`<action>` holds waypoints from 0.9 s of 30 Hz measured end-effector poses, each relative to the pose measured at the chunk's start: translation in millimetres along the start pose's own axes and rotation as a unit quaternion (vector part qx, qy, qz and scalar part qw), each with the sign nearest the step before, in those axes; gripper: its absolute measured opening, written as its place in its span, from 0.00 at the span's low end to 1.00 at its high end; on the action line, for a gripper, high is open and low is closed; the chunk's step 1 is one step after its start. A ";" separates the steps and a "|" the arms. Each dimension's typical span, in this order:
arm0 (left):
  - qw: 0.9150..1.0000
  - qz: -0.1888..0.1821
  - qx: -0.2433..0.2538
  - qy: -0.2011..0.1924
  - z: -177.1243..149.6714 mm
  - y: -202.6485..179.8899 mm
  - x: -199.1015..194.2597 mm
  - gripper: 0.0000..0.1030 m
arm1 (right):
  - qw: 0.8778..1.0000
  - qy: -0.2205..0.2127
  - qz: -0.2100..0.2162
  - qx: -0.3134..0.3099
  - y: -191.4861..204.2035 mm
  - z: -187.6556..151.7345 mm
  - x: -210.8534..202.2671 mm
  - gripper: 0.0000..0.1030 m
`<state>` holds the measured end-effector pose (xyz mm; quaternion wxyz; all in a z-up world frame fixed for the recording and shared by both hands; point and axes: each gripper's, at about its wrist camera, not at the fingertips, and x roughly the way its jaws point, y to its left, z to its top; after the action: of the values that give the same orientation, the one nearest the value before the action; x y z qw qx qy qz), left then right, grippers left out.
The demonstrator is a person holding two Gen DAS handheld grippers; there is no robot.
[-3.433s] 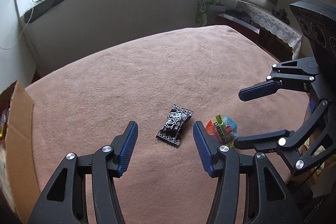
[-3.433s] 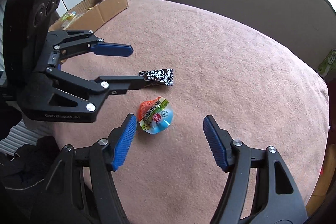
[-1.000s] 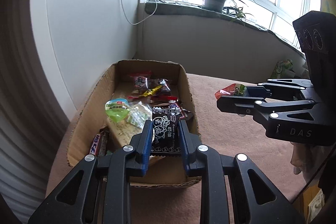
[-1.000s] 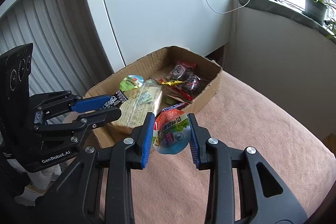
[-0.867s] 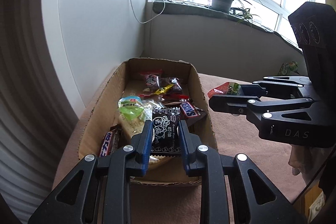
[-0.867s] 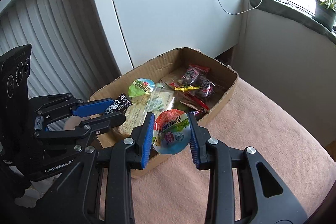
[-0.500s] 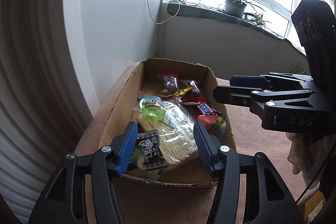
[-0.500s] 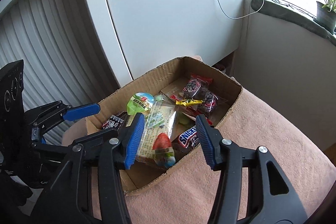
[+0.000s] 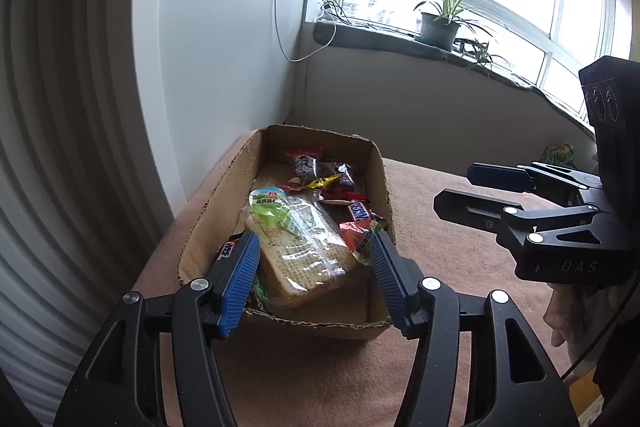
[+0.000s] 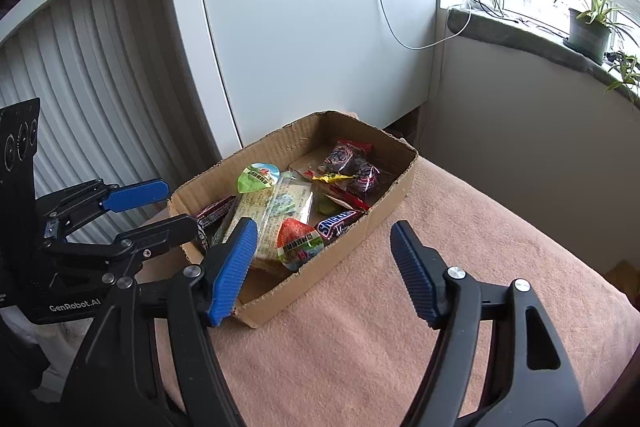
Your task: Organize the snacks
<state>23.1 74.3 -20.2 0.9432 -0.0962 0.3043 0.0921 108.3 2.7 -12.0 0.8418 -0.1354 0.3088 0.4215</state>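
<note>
A cardboard box (image 9: 382, 183) (image 10: 384, 205) holds several snacks: a cracker pack (image 9: 304, 259) (image 10: 280, 223), a green jelly cup (image 9: 268, 205) (image 10: 256, 177), a Snickers bar (image 9: 359, 211) (image 10: 338, 221) and a red-and-blue jelly cup (image 9: 360, 235) (image 10: 298, 245). My left gripper (image 9: 312, 283) is open and empty over the box's near end. It also shows at the left of the right wrist view (image 10: 156, 207). My right gripper (image 10: 324, 267) is open and empty beside the box's long side. It also shows at the right of the left wrist view (image 9: 476, 191). The black candy is hidden.
The box stands at the left edge of a table covered with a pink cloth (image 9: 440, 227) (image 10: 460, 247). A white wall panel (image 10: 304, 27) and a ribbed radiator (image 10: 92, 79) stand right behind it. A windowsill with a potted plant (image 9: 438, 23) runs at the back.
Both grippers carried their snacks from the cloth to the box, opened and dropped them in. Since half a second ago both have drawn back slightly from the box, still open.
</note>
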 end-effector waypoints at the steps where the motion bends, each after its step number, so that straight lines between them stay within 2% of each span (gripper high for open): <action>1: 1.000 0.000 0.000 -0.003 -0.8 -2.2 -3.9 0.62 | 1.000 -0.001 -0.003 0.003 -0.8 -2.2 -3.6 0.71; 4: 1.000 0.007 0.001 -0.016 -2.6 -9.0 -17.0 0.63 | 1.000 -0.010 -0.012 0.010 -2.9 -9.6 -15.4 0.82; 9: 0.999 0.018 0.004 -0.029 -4.2 -17.1 -32.4 0.68 | 0.999 -0.024 -0.034 0.017 -5.3 -19.6 -33.9 0.85; 11: 0.999 0.023 0.005 -0.033 -5.4 -19.4 -37.3 0.69 | 0.998 -0.026 -0.044 0.020 -6.7 -24.1 -39.8 0.95; 13: 0.999 0.028 0.004 -0.033 -6.7 -21.8 -40.8 0.73 | 0.998 -0.033 -0.055 0.024 -8.5 -29.2 -45.9 0.98; 15: 0.999 0.034 -0.001 -0.033 -8.2 -23.2 -43.4 0.78 | 0.997 -0.035 -0.066 0.028 -11.1 -34.3 -49.9 0.99; 19: 0.999 0.042 -0.002 -0.029 -11.2 -25.6 -44.9 0.78 | 0.995 -0.032 -0.086 0.039 -18.4 -42.9 -54.3 0.99; 27: 0.998 0.047 -0.003 -0.031 -13.7 -29.5 -50.1 0.78 | 0.994 -0.029 -0.095 0.050 -26.9 -52.6 -60.8 0.99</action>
<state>-17.6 36.9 2.2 0.9466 -0.0817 0.2788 0.1397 80.7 -77.4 -15.0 0.8922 -0.1093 0.2909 0.3277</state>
